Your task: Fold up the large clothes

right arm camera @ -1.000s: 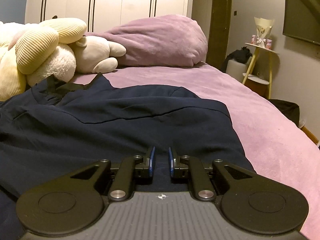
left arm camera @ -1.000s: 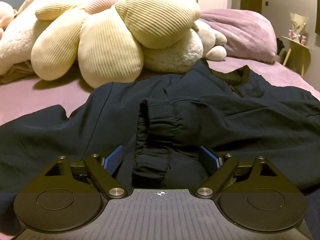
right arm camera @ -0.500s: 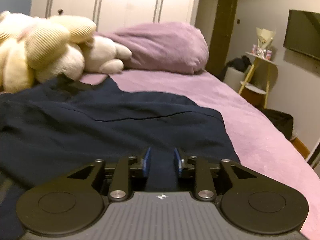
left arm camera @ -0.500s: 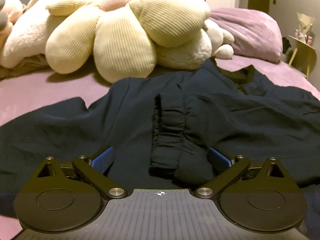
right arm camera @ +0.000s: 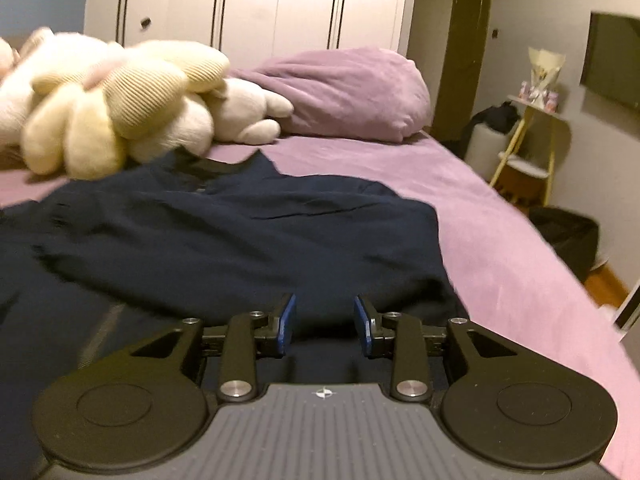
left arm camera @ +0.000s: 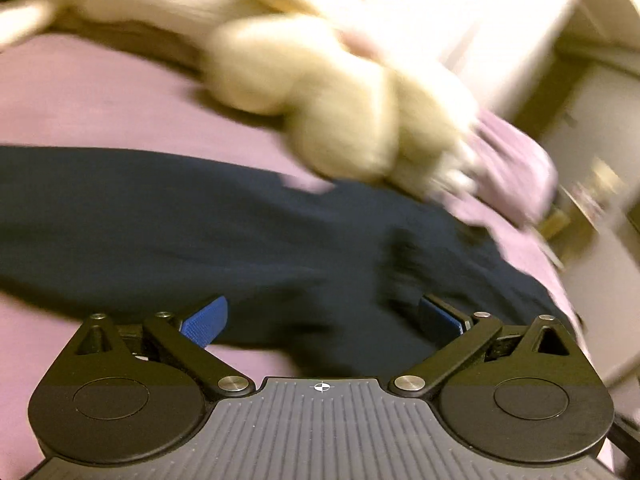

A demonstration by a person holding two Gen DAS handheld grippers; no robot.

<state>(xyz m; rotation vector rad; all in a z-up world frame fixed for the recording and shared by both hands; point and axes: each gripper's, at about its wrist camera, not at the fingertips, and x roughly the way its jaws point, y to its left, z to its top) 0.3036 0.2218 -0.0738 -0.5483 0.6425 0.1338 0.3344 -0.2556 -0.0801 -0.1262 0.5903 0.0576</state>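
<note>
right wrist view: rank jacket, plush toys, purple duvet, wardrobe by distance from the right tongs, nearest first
1. Jacket: dark, directly under and ahead of the right tongs.
2. Plush toys: left, at the jacket's far edge.
3. Purple duvet: centre, bunched behind the toys.
4. Wardrobe: back wall, behind the bed.

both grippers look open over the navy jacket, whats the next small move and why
Probably steady the left gripper and close it on the navy jacket fabric between its wide-open blue pads. Its view is smeared and tilted, so it is mid-swing. The right gripper is also open, holding nothing, so no fold can start until an edge is pinched.
</note>
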